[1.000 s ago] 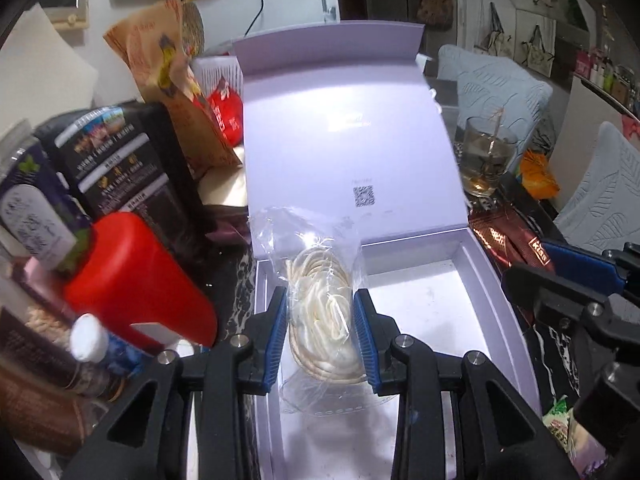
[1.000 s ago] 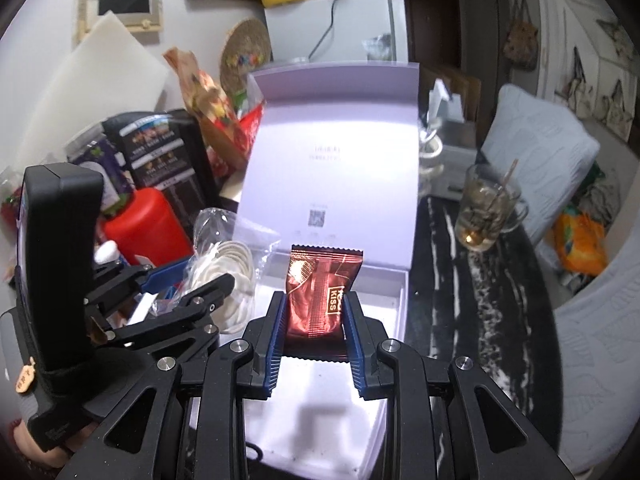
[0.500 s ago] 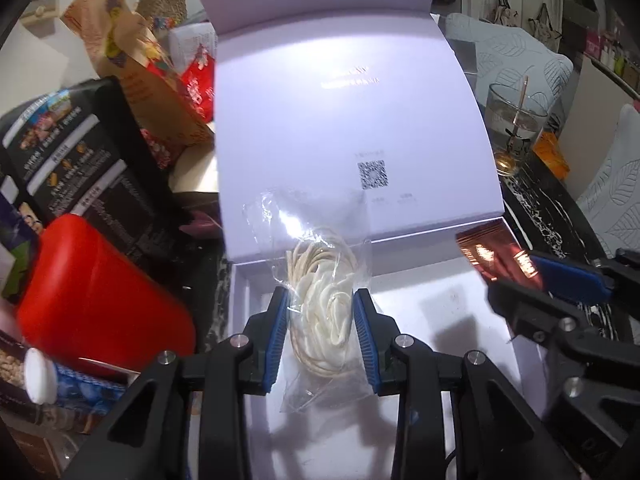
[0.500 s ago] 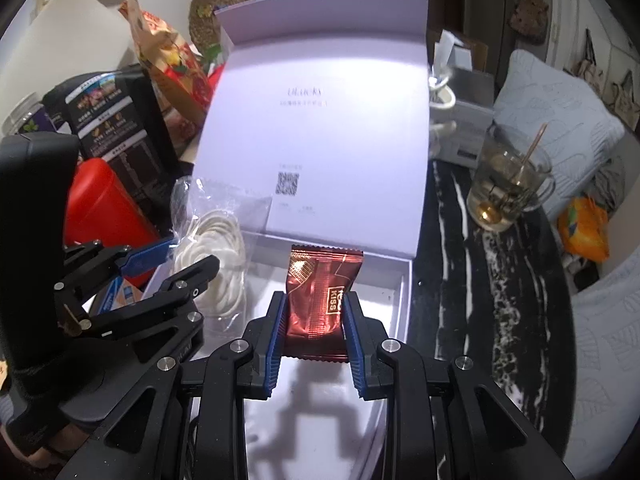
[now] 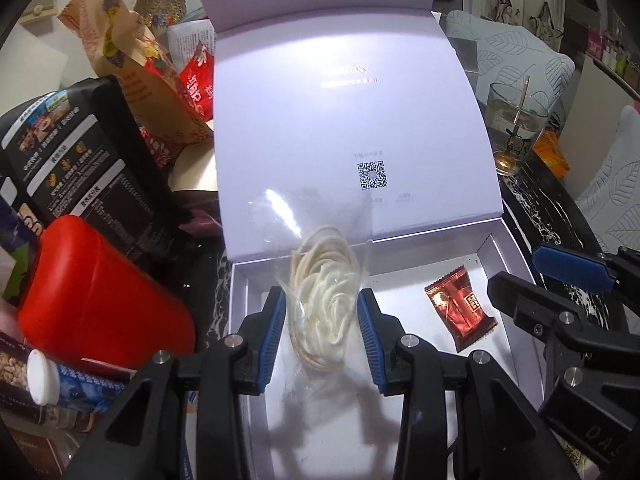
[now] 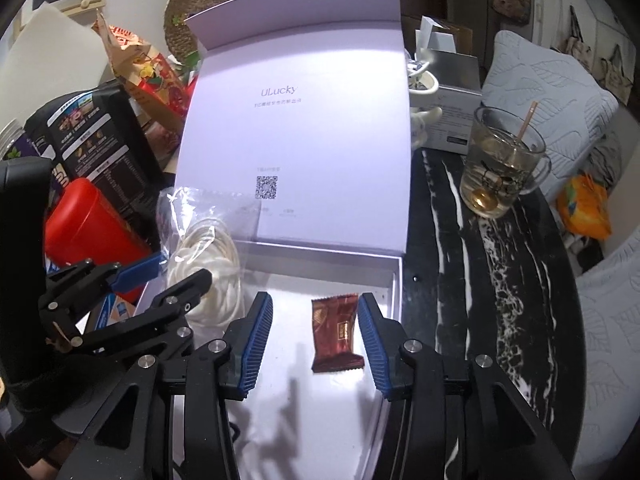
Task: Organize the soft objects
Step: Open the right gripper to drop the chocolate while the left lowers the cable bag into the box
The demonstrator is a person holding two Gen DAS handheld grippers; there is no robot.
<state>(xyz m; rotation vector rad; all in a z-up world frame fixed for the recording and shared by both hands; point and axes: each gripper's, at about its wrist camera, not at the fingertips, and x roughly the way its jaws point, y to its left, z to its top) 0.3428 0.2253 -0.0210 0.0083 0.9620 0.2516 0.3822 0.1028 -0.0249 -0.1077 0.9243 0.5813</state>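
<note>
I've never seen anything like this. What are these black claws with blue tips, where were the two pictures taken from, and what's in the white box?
No robot: a person holds a two-fingered grasping tool in each hand, each with a camera looking along its fingers. One picture comes from the left tool, the other from the right tool. Both hang over an open box on a marbled table, beside a red container and a glass mug. The left tool grips a clear bag of white cord, its jaws just starting to open. The right tool's jaws have just opened; a red candy packet lies loose on the box floor between them.
</note>
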